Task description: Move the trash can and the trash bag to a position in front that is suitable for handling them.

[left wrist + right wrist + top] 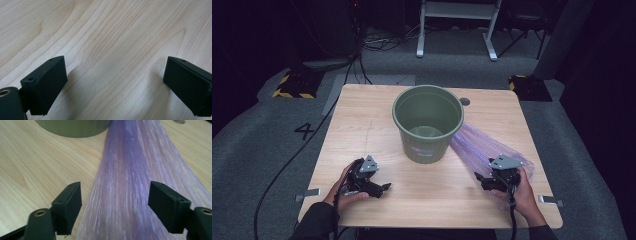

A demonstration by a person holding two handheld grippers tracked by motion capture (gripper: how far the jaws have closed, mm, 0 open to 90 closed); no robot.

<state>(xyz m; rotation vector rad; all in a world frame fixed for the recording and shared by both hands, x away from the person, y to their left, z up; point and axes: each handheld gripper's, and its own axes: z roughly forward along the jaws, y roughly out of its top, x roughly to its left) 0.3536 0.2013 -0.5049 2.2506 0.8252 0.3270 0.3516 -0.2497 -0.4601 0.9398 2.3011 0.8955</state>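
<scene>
**Right gripper lines up on the purple bag beside the bin**

Here we go: the right gripper (486,179) sits at about 4 o'clock from the green bin (427,122), nose aimed along the purple plastic bag (130,182) that lies flat on the tabletop (362,125), running from the bin's foot out toward the near right corner. From the right gripper view its fingers (68,206) stand well apart, straddling the film with nothing pinched yet. My read is that the job is picking up the bag's near end. To do that well, drop low so one finger slides under the film, take a bunched fold rather than a single slippery layer, and lift gently, since the far end lies against the bin's base and may be caught under it.

Over at 8 o'clock, the left gripper (384,187) waits, fingers (46,86) wide apart over bare wood, holding nothing.

The surface is pale wood-grain laminate, smooth and low on grip. Beyond it: grey carpet, cables on the floor, yellow-and-black striped bases, a white frame's legs at 12 o'clock, all in a dark room.
</scene>
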